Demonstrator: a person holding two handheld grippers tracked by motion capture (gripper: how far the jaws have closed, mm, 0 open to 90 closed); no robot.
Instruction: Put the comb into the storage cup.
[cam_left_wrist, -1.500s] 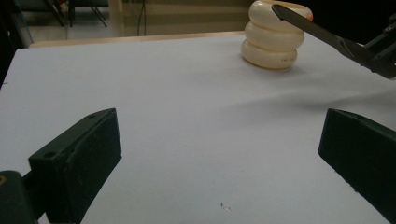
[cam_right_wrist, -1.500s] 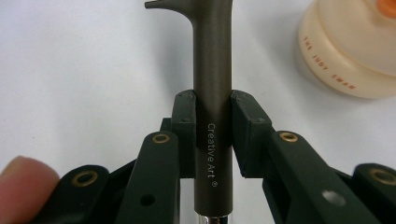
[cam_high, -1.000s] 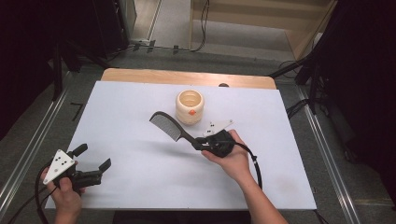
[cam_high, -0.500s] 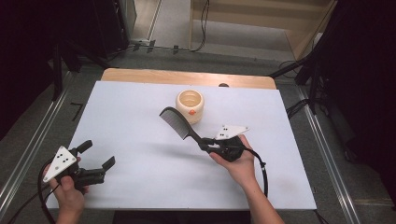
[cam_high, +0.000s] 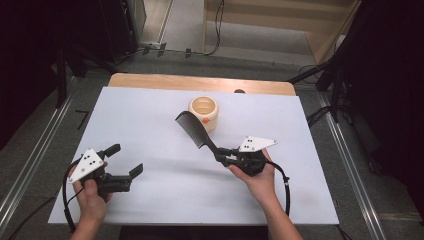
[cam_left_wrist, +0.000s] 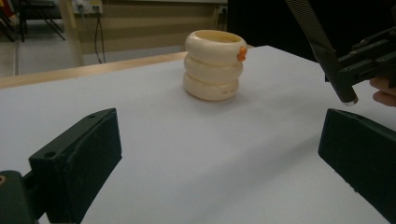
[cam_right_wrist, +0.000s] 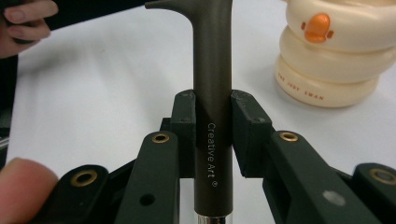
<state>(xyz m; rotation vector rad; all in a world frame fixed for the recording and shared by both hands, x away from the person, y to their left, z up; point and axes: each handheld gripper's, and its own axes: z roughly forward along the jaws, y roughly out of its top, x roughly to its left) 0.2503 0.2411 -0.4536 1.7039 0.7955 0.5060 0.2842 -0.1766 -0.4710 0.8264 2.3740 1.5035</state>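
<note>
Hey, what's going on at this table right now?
A person holds a gripper in each hand over a white table. The right gripper is shut on the handle of a dark comb, holding it lifted, teeth end toward a cream ringed cup with an orange duck mark. The left gripper is open and holds nothing, off to the left near the table's front edge.

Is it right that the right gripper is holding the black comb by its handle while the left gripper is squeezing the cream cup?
Not quite. The left gripper is open and squeezes nothing; the left gripper view shows the cream cup standing apart, beyond its spread jaws. The rest holds: the right gripper is shut on the black comb by its handle.
</note>
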